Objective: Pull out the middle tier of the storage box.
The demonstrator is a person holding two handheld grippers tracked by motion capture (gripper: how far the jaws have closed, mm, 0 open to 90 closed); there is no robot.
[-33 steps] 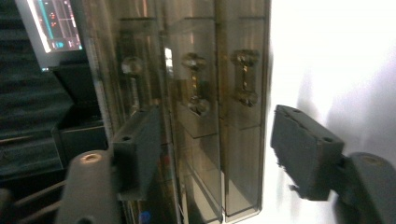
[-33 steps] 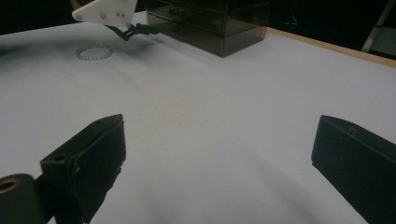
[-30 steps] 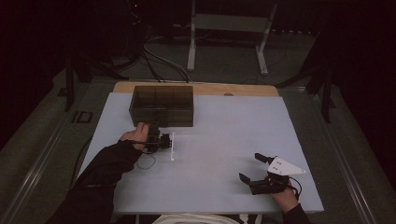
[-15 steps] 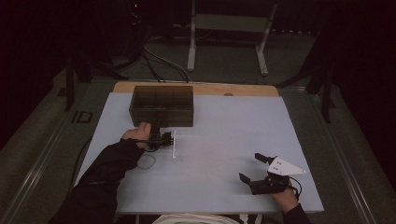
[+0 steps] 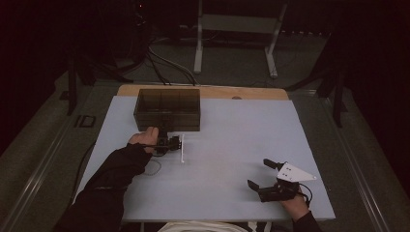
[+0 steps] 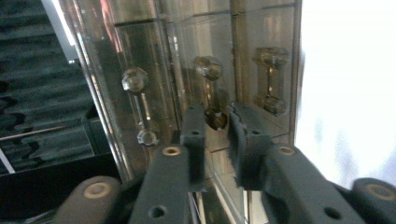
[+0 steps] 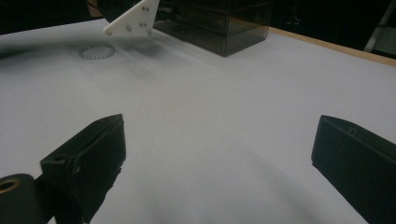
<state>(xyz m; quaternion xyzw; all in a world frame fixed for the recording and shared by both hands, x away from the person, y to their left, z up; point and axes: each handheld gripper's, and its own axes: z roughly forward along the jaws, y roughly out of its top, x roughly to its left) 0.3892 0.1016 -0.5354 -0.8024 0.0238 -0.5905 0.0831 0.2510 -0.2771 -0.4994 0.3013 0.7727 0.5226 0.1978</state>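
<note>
Drawer knob (image 6: 215, 119) on the smoky drawer box (image 5: 168, 109) sits between the left gripper (image 6: 215, 135) jaws, just closing around it, so next comes a straight pull outward from the box.

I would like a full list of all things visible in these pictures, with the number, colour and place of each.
table: one, pale grey top, wooden far edge, centre.
drawer box: one, dark see-through, far left of the table.
knob: one, clear, on the box front.
stand: one, grey, on the floor behind the table.
cables: several, dark, on the floor behind the table.
left tongs: one, black, at the box front; jaws have just been closing, now on the knob.
right tongs: one, black with white plate, near right, open, empty.
</note>
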